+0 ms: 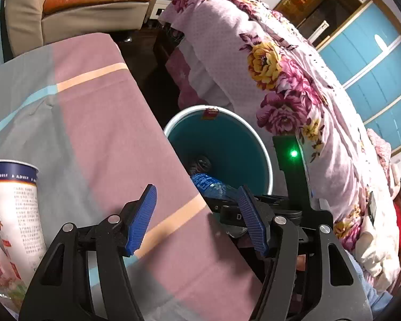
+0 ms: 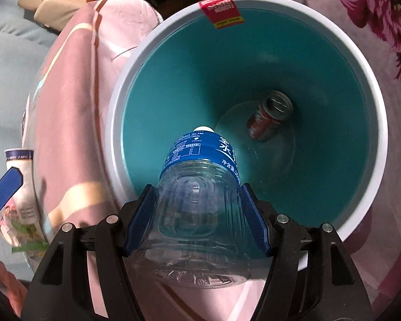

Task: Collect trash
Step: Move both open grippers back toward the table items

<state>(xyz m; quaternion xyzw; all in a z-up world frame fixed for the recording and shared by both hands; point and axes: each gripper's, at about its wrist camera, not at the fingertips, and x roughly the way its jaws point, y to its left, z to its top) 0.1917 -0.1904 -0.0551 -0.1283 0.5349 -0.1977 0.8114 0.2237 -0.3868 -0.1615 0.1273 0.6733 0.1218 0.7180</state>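
- The right tongs [image 2: 197,214] were clenched on a clear plastic water bottle with a blue label [image 2: 200,187], blue pads pressed against both of its sides
- The bottle pointed cap-first, over the near rim, into the mouth of a round teal bin with a white rim [image 2: 254,53]
- A crushed red and silver drink can [image 2: 270,117] lay at the bottom of the bin
- The left tongs [image 1: 197,219] stood released, holding nothing, above a bed covered in a pink and grey striped sheet [image 1: 107,133]
- A tall white paper cup with a dark blue rim [image 1: 16,208] stood on the sheet, left of the left tongs
- A floral pink quilt [image 1: 280,80] lay heaped beside the bin
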